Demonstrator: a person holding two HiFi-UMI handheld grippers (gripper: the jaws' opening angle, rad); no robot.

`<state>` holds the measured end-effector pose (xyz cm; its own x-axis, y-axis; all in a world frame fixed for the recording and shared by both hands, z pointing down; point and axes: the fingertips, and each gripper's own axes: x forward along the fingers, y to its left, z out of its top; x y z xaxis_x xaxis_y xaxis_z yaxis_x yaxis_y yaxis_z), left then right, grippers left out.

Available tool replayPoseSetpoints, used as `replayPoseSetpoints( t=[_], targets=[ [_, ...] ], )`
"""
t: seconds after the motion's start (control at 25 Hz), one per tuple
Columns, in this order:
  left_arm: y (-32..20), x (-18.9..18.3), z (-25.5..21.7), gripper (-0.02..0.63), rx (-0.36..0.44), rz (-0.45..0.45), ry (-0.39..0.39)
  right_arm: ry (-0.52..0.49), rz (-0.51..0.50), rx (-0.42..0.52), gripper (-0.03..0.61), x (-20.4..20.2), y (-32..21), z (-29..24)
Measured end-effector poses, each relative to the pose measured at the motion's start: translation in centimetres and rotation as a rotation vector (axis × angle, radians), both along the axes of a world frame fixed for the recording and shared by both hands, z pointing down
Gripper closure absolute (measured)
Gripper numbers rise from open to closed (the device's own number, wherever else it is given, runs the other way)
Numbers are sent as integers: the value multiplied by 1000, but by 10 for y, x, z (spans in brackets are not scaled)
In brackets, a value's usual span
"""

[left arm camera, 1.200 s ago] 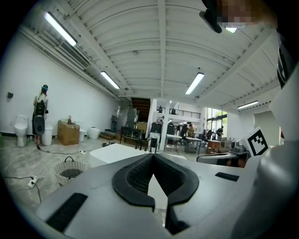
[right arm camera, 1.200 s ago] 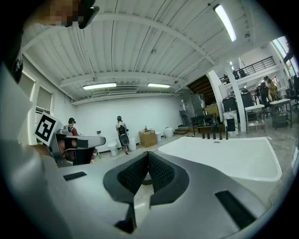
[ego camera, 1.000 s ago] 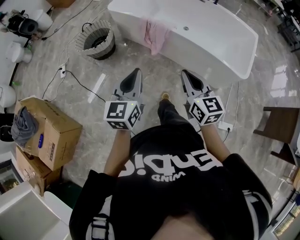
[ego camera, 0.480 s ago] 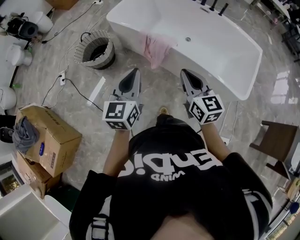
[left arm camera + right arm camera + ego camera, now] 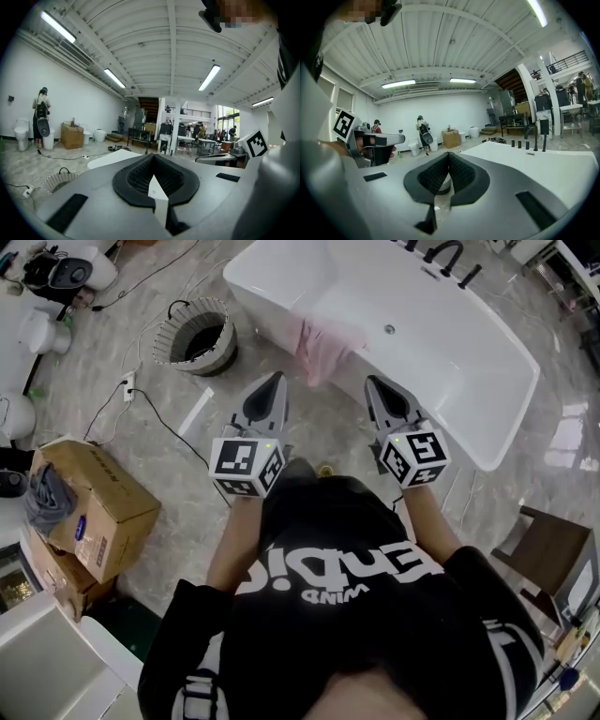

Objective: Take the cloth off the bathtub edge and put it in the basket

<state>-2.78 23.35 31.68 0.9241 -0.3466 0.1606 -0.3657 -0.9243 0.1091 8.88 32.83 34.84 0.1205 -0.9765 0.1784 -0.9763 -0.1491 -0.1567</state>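
Observation:
A pink cloth [image 5: 323, 345] hangs over the near edge of the white bathtub [image 5: 441, 343]. The round woven basket [image 5: 195, 334] stands on the floor left of the tub. My left gripper [image 5: 274, 382] is shut and empty, held above the floor just short of the cloth. My right gripper [image 5: 373, 383] is also shut and empty, level with it, its tip near the tub's edge. In the left gripper view the jaws [image 5: 152, 157] meet and the basket [image 5: 58, 180] shows low at the left. The right gripper's [image 5: 449, 154] own view shows the tub [image 5: 543, 164] at the right.
Cardboard boxes [image 5: 89, 502] with a grey rag sit on the floor at the left. A power strip and black cable [image 5: 141, 395] lie near the basket. A wooden chair [image 5: 553, 554] stands at the right. Black taps [image 5: 450, 259] rise at the tub's far rim.
The person has stepped forward toward the tub; the cloth and tub edge now lie closer to both gripper tips. Both grippers stay shut, side by side.

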Motion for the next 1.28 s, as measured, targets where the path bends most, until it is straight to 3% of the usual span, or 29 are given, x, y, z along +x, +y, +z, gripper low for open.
replayPoseSetpoints(
  t=[0.28,0.6,1.0,1.28],
  targets=[
    [-42,30,12,601,-9,8,-5,-9,8,-6,565,25,-41,11],
    [-123,82,24,601,-27,54,-13,-9,36,-26,565,72,-117,19],
    [-241,152,14,601,-17,154,-30,30,82,-49,565,130,-225,9],
    [-285,191,4,601,-17,238,-33,31,141,-56,565,153,-269,0]
  ],
)
